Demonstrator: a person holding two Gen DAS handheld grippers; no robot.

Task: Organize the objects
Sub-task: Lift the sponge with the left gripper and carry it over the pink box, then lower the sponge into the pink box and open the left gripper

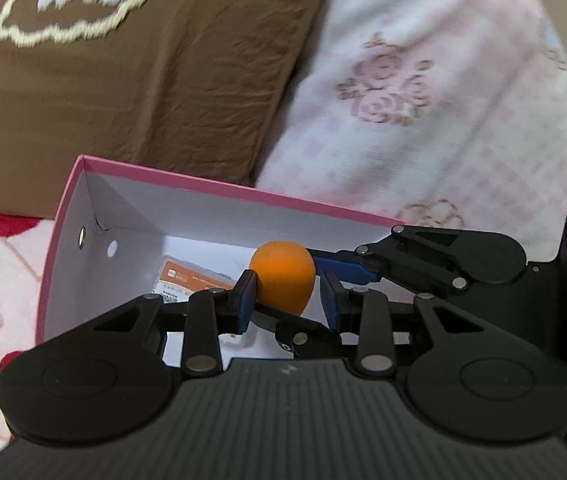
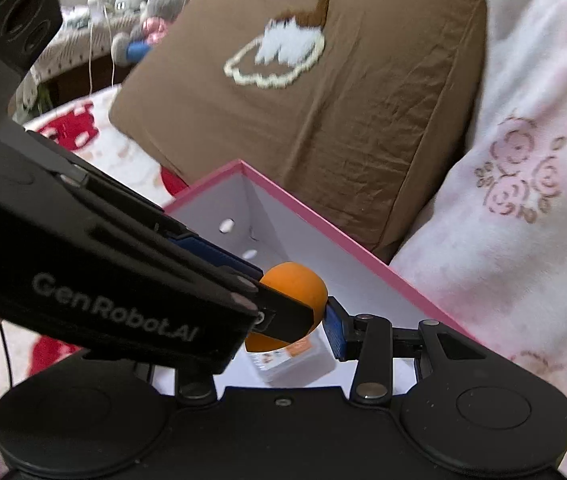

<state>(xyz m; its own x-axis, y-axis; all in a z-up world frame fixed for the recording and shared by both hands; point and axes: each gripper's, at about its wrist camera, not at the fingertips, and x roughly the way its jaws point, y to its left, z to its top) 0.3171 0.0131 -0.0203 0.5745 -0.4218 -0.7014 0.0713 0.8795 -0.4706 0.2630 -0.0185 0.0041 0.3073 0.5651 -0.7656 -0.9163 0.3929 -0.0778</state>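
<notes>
orange ball over pink box, brown cushion behind

My matt orange ball looks smooth; the pink box is plain cardboard; the brown pillow is creased cloth.

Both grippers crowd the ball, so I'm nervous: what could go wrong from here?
1. The left gripper and right gripper meet at the orange ball; fingers might collide or squeeze it out.
2. If it slips, it could bounce off the packet in the pink box onto the blanket.
</notes>
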